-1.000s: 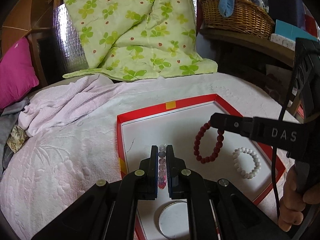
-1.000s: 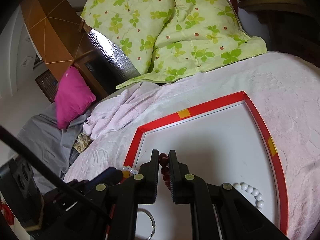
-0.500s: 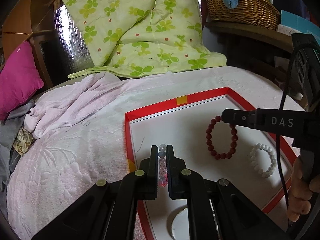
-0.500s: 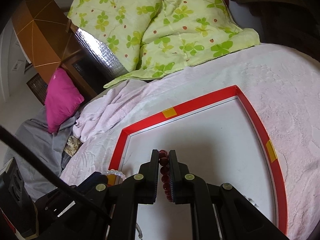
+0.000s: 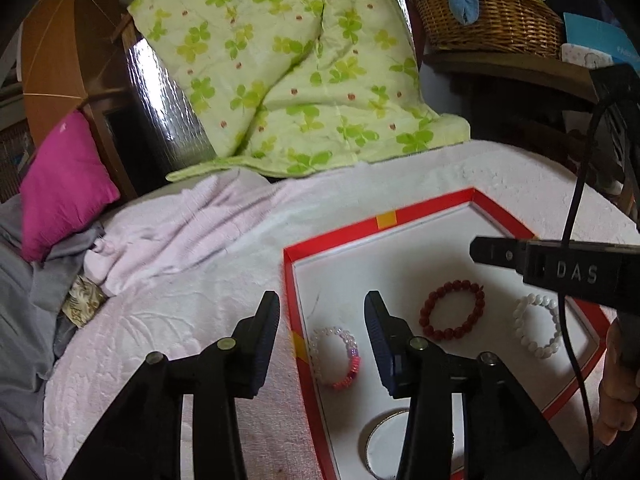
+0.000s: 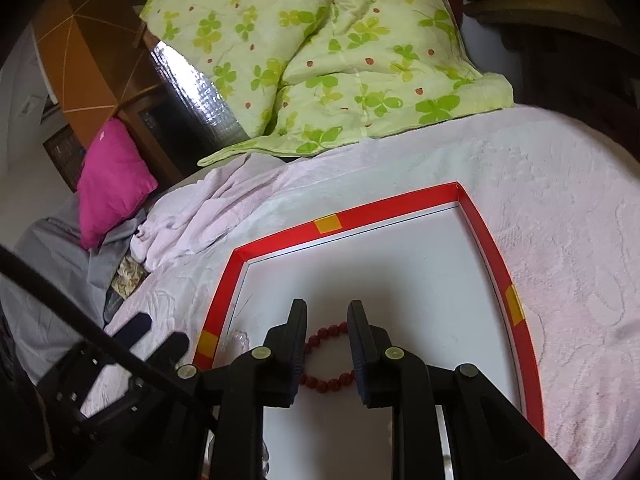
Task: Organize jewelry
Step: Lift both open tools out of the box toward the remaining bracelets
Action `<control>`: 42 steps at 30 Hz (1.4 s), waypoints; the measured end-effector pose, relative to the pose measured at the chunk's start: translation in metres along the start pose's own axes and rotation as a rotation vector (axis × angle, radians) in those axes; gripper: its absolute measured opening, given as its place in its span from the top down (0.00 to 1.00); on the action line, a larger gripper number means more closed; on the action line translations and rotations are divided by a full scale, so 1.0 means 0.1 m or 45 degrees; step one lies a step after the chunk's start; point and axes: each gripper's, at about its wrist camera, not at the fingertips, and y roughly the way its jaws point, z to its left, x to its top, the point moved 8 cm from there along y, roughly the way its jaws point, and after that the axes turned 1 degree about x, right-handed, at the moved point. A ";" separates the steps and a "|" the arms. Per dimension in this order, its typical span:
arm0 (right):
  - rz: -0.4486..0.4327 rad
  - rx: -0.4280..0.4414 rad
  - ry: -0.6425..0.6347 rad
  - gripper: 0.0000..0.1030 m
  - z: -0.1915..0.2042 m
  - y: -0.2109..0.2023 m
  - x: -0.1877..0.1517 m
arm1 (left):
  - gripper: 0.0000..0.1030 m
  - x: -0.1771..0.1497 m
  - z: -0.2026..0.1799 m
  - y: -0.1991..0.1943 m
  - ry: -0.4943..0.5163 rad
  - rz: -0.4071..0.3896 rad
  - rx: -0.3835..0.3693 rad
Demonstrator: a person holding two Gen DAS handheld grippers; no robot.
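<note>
Over on the left a magenta pillow (image 5: 66, 184) leans by the headboard, with a clover-print quilt (image 5: 296, 68) heaped beyond the pale pink bedspread (image 5: 168, 280). On the spread lies a red-rimmed tray (image 5: 424, 211) with a white floor. The left gripper (image 5: 322, 320) hangs with its jaws spread wide, empty, straddling the tray's left rim above a clear-and-pink bead bracelet (image 5: 335, 358) that lies flat just inside that rim. Next along rests a dark red bead bracelet (image 5: 452, 310), and the right gripper (image 6: 327, 330) hovers over it, jaws apart, gripping nothing. Farthest right lies a white bead bracelet (image 5: 536, 326), near the tray's right rim.
</note>
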 end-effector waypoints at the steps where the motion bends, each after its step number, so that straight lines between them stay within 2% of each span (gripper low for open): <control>1: 0.001 -0.003 -0.005 0.78 0.00 -0.02 0.00 | 0.56 0.02 0.01 -0.02 -0.001 -0.006 0.002; 15: -0.005 0.002 -0.051 0.78 0.10 -0.43 -0.07 | 0.55 0.13 0.07 -0.37 -0.014 -0.080 0.031; 40: -0.007 0.011 -0.111 0.78 0.21 -0.97 -0.29 | 0.55 0.03 0.15 -0.85 -0.028 -0.087 0.095; 42: -0.008 0.011 -0.114 0.68 0.21 -1.00 -0.30 | 0.55 0.02 0.16 -0.88 -0.023 -0.088 0.100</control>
